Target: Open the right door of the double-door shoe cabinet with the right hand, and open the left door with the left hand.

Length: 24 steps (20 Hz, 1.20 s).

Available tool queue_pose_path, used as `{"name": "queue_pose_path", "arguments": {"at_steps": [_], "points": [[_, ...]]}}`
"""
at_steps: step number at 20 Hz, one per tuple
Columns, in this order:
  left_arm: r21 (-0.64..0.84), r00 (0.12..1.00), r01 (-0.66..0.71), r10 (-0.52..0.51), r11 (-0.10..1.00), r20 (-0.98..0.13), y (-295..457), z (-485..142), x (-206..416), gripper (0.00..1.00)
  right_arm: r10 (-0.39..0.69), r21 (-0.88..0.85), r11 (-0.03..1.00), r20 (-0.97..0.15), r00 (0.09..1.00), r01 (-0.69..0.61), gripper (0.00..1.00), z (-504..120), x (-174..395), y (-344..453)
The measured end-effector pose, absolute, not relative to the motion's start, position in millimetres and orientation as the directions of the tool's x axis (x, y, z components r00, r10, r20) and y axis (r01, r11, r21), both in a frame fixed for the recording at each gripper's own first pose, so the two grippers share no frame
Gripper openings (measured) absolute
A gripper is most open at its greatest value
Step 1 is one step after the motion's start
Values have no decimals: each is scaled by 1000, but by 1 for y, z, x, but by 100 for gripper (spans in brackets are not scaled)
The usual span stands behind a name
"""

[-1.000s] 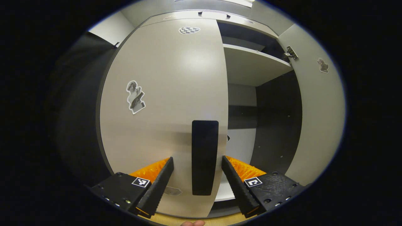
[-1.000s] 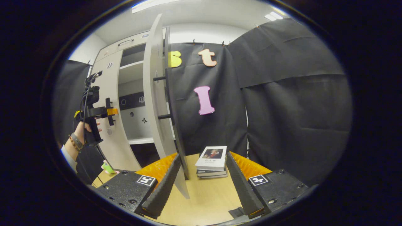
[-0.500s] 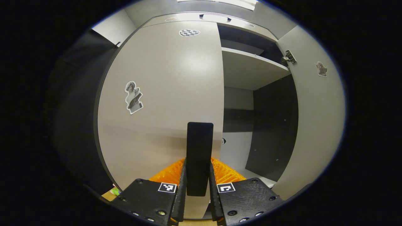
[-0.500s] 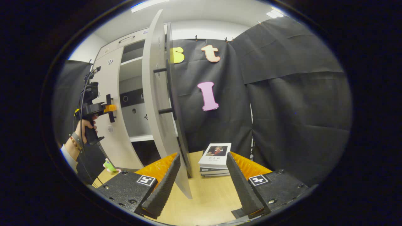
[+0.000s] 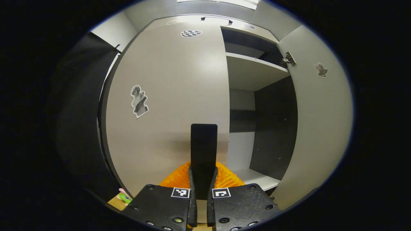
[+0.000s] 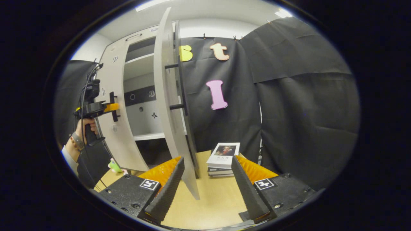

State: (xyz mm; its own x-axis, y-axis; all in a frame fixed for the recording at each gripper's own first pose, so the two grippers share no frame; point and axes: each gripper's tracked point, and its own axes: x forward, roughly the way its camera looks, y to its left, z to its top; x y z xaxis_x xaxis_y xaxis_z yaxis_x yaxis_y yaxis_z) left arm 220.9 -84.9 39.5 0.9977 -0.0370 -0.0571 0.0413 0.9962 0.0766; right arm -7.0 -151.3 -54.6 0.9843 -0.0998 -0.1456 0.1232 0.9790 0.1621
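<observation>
The grey shoe cabinet's left door (image 5: 167, 96) stands almost shut in the left gripper view. My left gripper (image 5: 201, 195) is shut on its black vertical handle (image 5: 204, 144). The right door (image 5: 318, 128) is swung wide open, showing a shelf (image 5: 253, 69) and a dark inner wall. In the right gripper view that right door (image 6: 168, 106) stands edge-on just ahead, with its black handle bar (image 6: 183, 86) on the far face. My right gripper (image 6: 207, 192) is open, and the door's lower corner sits ahead between its fingers. A hand (image 6: 84, 128) holds the left gripper (image 6: 107, 107) against the left door (image 6: 110, 96).
A stack of books (image 6: 223, 157) lies on the wooden table (image 6: 205, 208) right of the open door. A small green toy (image 6: 114, 166) sits at the cabinet's foot. Black cloth (image 6: 305, 112) closes off the right side.
My left gripper went from open around the left door's handle to shut on it. The right gripper stayed open and shifted slightly by the open right door.
</observation>
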Motion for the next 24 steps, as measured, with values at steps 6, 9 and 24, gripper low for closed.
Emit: {"name": "queue_pose_path", "arguments": {"at_steps": [6, 9, 24], "points": [[104, 995, 79, -71, 991, -74, -62, 45, 167, 10, -92, 136, 985, -120, 989, 108, 93, -44, -21, -137], [117, 995, 64, -54, 991, -85, -48, 49, 144, 10, -94, 122, 987, -113, 989, 107, 93, -40, -23, -130], [90, 996, -78, 82, 993, -43, 76, 72, 67, 7, -24, 89, 996, -81, 996, 32, 93, -21, -10, -66]]}}
